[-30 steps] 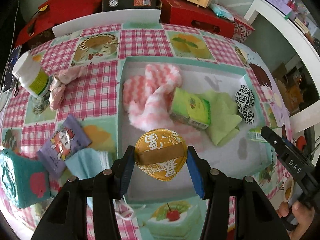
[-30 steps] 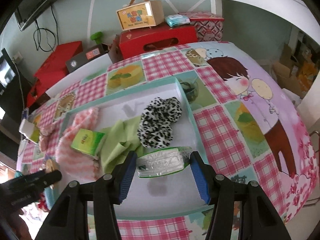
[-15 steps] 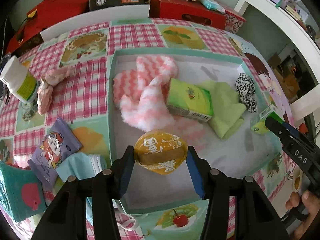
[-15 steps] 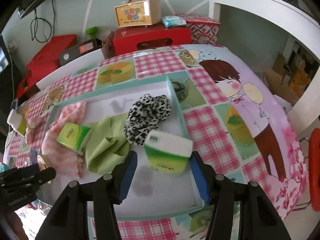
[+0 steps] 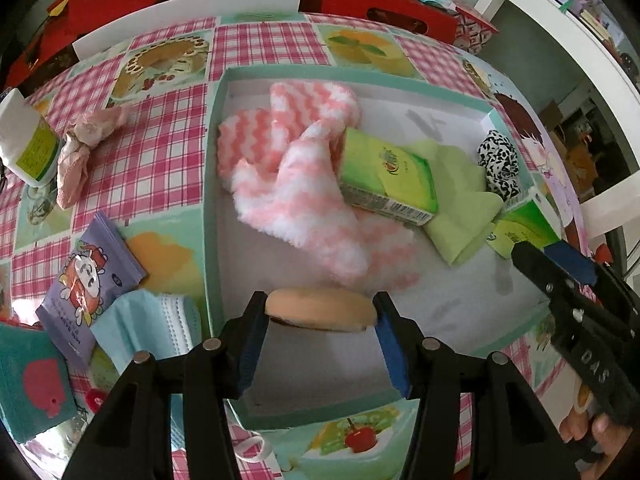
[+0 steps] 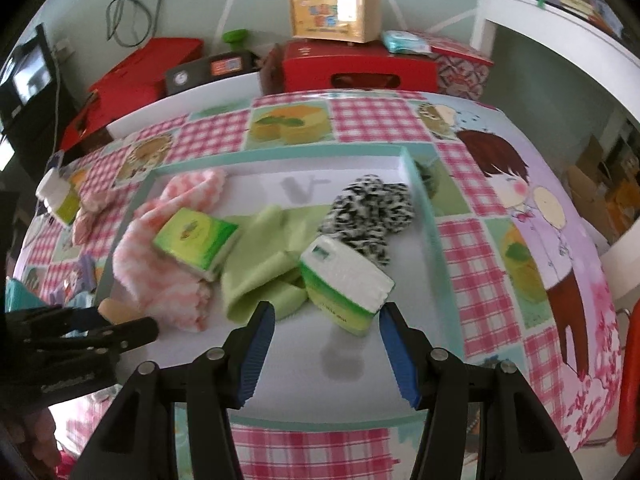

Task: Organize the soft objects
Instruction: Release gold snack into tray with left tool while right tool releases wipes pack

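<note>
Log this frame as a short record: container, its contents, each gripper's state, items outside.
container: shallow teal-rimmed box
contents: pink-white fuzzy socks, two green tissue packs, green cloth, black-white scrunchie
left gripper: shut on a round tan pad, over the box
right gripper: open, pack just ahead
outside: face masks, purple packet
</note>
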### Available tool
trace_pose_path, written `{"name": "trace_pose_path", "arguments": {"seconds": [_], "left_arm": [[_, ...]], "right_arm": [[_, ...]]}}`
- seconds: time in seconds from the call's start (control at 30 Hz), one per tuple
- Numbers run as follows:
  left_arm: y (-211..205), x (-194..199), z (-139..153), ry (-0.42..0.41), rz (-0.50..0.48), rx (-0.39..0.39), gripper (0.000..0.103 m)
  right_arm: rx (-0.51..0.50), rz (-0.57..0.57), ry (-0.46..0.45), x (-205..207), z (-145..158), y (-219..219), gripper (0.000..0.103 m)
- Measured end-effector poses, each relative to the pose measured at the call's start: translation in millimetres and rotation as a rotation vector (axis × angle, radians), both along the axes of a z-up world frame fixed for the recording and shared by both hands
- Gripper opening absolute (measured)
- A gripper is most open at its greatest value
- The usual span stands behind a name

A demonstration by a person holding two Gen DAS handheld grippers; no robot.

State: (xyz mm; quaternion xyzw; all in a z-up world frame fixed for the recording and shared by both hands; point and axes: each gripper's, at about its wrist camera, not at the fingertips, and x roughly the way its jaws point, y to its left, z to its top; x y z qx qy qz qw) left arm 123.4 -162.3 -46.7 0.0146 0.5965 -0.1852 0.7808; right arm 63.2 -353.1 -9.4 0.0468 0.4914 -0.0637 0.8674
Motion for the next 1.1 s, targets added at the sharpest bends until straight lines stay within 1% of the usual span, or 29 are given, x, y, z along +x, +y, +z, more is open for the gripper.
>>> {"name": "trace_pose_path", "arguments": {"seconds": [0.07, 0.2, 0.3, 0.57, 0.73, 0.77, 0.8, 0.83, 0.87, 0.93, 1.0, 1.1], "left_arm": [[1, 0, 1, -0.001, 0.005, -0.003, 0.06], [2, 0, 7, -0.017, 0.009, -0.009, 0.061], [6, 0, 10, -0.02, 0.013, -0.023, 0.067], [20, 0, 28, -0.069, 0.039, -0.052, 0.067], [32, 4, 34, -0.094, 0.091, -0.063, 0.068], [33, 5, 34, -0.098, 0.104, -0.06, 0.071], [35, 7, 34, -0.105, 0.12, -0.053, 0.083], [37, 8, 35, -0.115, 0.135, -0.043, 0.091], [39, 8, 36, -0.126, 0.145, -0.036, 0.091], [44, 8, 38, -0.15, 0.163, -0.023, 0.091], [46, 10, 37, -0.158, 0.175, -0.014, 0.092], [49, 13, 35, -0.157, 0.184, -0.005, 0.093]], "right_arm": [[0.0, 0.017, -0.003, 0, 0, 4, 0.058], [0.003, 0.026, -0.011, -1, 3, 8, 0.059], [0.011, 0.018, -0.025, -2, 5, 6, 0.059], [0.002, -0.021, -0.059, -5, 13, -1, 0.059], [-0.008, -0.029, -0.061, -5, 13, -2, 0.059], [-0.012, -0.029, -0.056, -4, 12, -1, 0.06], [-0.02, -0.029, -0.045, -3, 10, -1, 0.064], [-0.026, -0.028, -0.038, -3, 8, 0, 0.067], [-0.034, -0.028, -0.031, -2, 6, 1, 0.07], [-0.048, -0.03, -0.024, -1, 4, 1, 0.075], [-0.06, -0.036, -0.02, -1, 2, 2, 0.087], [-0.096, -0.04, -0.018, 0, -1, 2, 0.099]]}}
